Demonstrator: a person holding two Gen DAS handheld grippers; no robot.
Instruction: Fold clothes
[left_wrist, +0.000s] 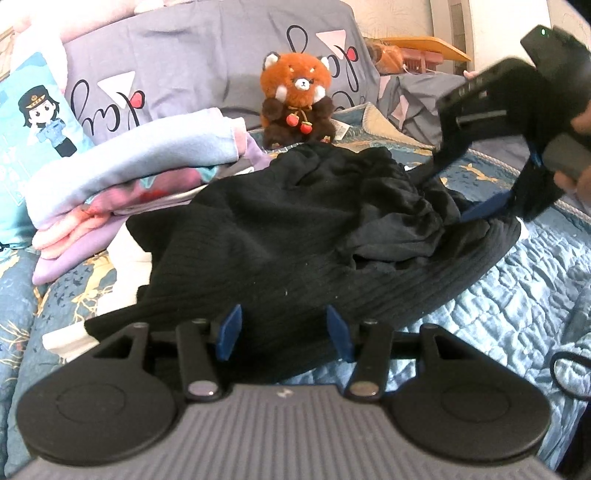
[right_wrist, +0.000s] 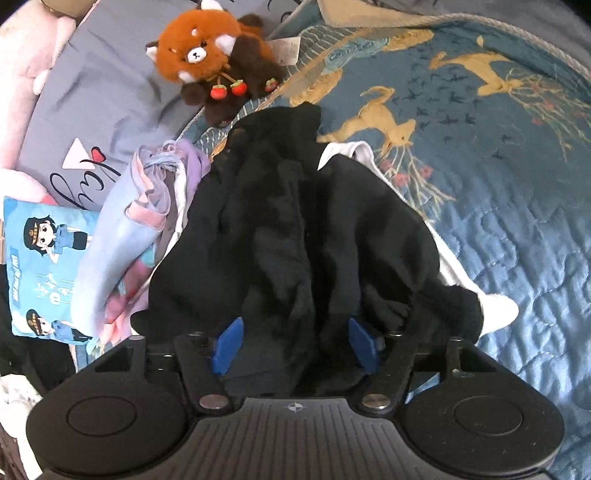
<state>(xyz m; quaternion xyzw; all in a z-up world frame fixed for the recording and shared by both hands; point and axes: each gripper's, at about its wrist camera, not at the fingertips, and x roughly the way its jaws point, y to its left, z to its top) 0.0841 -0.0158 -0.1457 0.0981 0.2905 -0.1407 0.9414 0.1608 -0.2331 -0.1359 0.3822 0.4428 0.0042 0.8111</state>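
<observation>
A black ribbed garment (left_wrist: 280, 236) lies bunched on the blue quilted bedspread (left_wrist: 498, 295), over a white garment (left_wrist: 125, 254). My left gripper (left_wrist: 284, 336) is open at the garment's near edge, with cloth between its blue pads but not clamped. My right gripper (right_wrist: 295, 341) is open just above the crumpled black garment (right_wrist: 306, 229), with folds lying between its blue pads. The right gripper also shows in the left wrist view (left_wrist: 458, 192), at the garment's far right edge. The white garment (right_wrist: 495, 314) sticks out from under the black one.
A stack of folded pastel clothes (left_wrist: 122, 184) lies left of the black garment. A red panda plush (left_wrist: 295, 99) sits behind it against a grey pillow (left_wrist: 192, 66). A blue cartoon cushion (left_wrist: 33, 122) stands at far left.
</observation>
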